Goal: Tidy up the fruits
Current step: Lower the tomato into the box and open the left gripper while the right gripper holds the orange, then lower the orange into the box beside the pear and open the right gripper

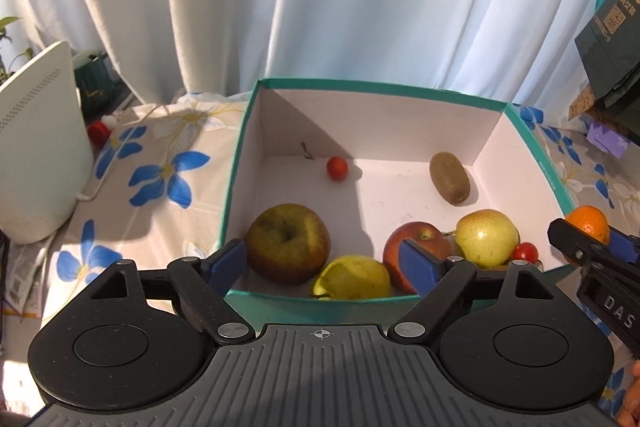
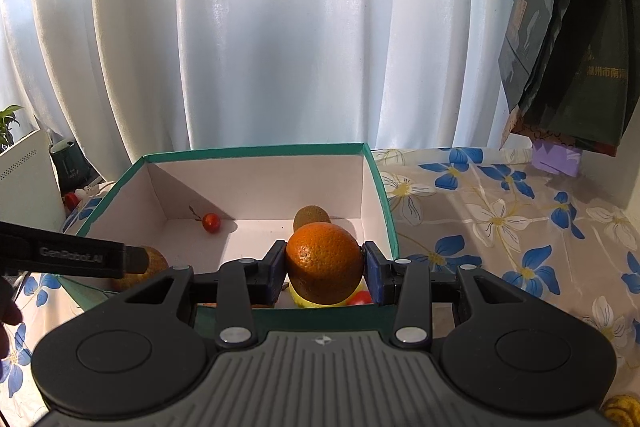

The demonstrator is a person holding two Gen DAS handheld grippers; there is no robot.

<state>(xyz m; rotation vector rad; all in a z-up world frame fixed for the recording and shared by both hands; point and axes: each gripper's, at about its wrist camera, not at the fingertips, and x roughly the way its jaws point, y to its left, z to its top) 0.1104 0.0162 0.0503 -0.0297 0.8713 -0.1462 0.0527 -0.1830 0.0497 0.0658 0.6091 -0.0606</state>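
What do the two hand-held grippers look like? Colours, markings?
Both alike: the left hand-held gripper and the right one have matte black linkages, blue finger pads, silver pivot pins, a ribbed grey body with a crosshair mark, and white side lettering. No cables or sleeves visible.

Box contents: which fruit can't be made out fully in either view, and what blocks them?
- Yellow pear, left wrist view: base hidden by the box front wall.
- Red apple, left wrist view: partly behind a fingertip.
- Kiwi, right wrist view: mostly behind the orange.
- Yellowish object, right wrist view: cut off by the edge; unidentifiable.
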